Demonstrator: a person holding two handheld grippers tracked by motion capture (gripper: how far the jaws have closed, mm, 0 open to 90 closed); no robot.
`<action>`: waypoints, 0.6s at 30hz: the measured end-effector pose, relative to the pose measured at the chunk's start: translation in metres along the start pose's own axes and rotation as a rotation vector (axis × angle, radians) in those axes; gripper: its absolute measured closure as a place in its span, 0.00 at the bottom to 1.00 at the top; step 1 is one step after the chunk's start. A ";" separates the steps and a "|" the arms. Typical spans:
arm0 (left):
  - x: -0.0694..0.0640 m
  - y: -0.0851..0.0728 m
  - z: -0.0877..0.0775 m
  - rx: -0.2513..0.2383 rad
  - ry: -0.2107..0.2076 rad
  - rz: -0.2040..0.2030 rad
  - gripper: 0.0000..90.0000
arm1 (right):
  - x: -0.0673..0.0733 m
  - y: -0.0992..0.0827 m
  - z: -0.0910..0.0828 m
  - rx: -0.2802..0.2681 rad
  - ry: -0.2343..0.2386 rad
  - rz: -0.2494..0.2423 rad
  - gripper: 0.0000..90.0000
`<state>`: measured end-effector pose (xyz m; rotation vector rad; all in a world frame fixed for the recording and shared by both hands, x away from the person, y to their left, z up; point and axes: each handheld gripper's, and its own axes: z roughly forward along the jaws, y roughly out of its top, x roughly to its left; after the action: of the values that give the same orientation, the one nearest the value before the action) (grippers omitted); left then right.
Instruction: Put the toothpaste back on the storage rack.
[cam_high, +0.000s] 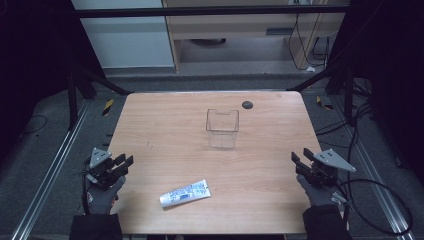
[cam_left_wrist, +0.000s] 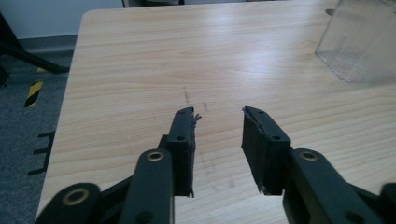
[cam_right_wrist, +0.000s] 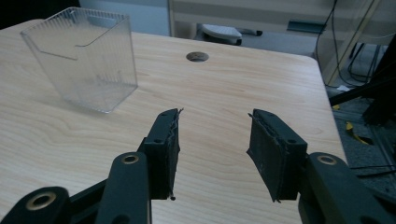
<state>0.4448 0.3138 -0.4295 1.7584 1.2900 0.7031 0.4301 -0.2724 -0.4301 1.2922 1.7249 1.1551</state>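
A white and blue toothpaste tube (cam_high: 185, 193) lies flat near the table's front edge, between the two hands. A clear plastic container (cam_high: 222, 128) stands upright at the middle of the table; it is also at the upper right in the left gripper view (cam_left_wrist: 362, 42) and upper left in the right gripper view (cam_right_wrist: 86, 58). My left gripper (cam_high: 125, 165) rests open at the table's left edge, its jaws apart over bare wood (cam_left_wrist: 218, 116). My right gripper (cam_high: 299, 161) is open at the right edge, nothing between its jaws (cam_right_wrist: 215, 116).
The wooden table (cam_high: 165, 125) has a round cable hole (cam_high: 247, 104) near its far edge. Black frame bars and cables surround the table. A cabinet and floor cables stand beyond the far edge.
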 end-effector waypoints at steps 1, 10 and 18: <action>-0.002 0.000 -0.001 0.002 -0.005 0.008 0.76 | 0.002 0.000 0.000 0.005 0.008 -0.002 0.58; -0.021 0.003 -0.005 0.030 -0.060 0.062 0.95 | 0.012 -0.003 0.001 0.035 0.021 -0.026 0.62; -0.042 0.000 0.004 0.102 -0.167 0.122 0.99 | 0.017 -0.009 0.009 0.078 0.060 -0.035 0.64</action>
<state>0.4347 0.2724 -0.4299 1.9482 1.1302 0.5528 0.4304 -0.2545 -0.4423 1.2801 1.8452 1.1265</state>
